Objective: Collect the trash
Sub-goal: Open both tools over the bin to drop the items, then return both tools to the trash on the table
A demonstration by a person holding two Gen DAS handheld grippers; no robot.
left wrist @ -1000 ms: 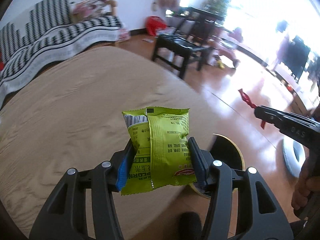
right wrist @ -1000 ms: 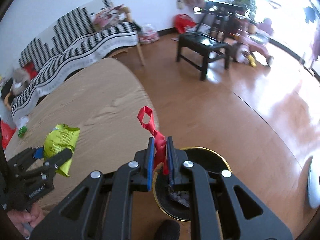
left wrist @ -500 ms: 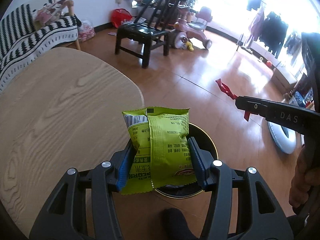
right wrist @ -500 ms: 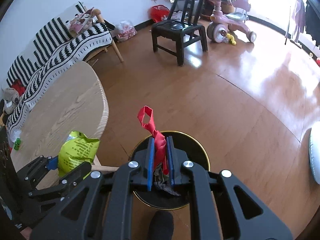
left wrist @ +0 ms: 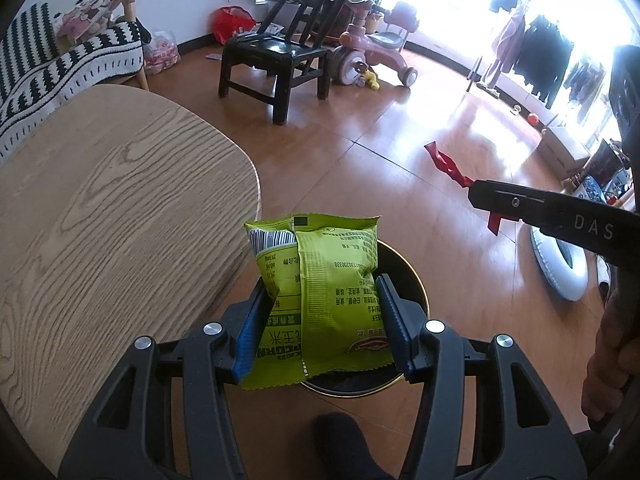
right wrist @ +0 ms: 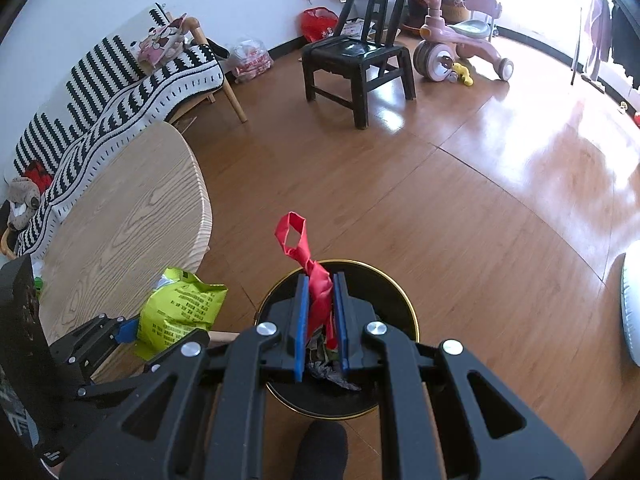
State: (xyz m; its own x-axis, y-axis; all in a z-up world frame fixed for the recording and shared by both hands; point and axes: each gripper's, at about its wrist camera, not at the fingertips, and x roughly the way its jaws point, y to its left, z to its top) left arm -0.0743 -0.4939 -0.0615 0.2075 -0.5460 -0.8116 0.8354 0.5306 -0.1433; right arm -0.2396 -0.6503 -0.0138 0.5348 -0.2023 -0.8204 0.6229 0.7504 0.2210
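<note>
My left gripper (left wrist: 320,320) is shut on a yellow-green snack packet (left wrist: 320,288) and holds it above the near-left rim of a black, gold-rimmed trash bin (left wrist: 412,292) on the floor. My right gripper (right wrist: 320,312) is shut on a red plastic scrap (right wrist: 308,264) right over the same bin (right wrist: 384,280), which holds crumpled trash. The packet (right wrist: 180,308) also shows at lower left in the right wrist view, and the red scrap (left wrist: 444,164) at right in the left wrist view.
A light wooden table (left wrist: 100,208) lies left of the bin, with its rounded edge close to it. A black chair (right wrist: 356,56) and a pink tricycle (right wrist: 460,40) stand further off on the wooden floor. A striped sofa (right wrist: 120,80) lines the wall. A white ring-shaped object (left wrist: 560,268) lies right.
Both grippers have moved off the table edge and over the bin, each still holding its piece of trash. The bin now sits directly below them.
</note>
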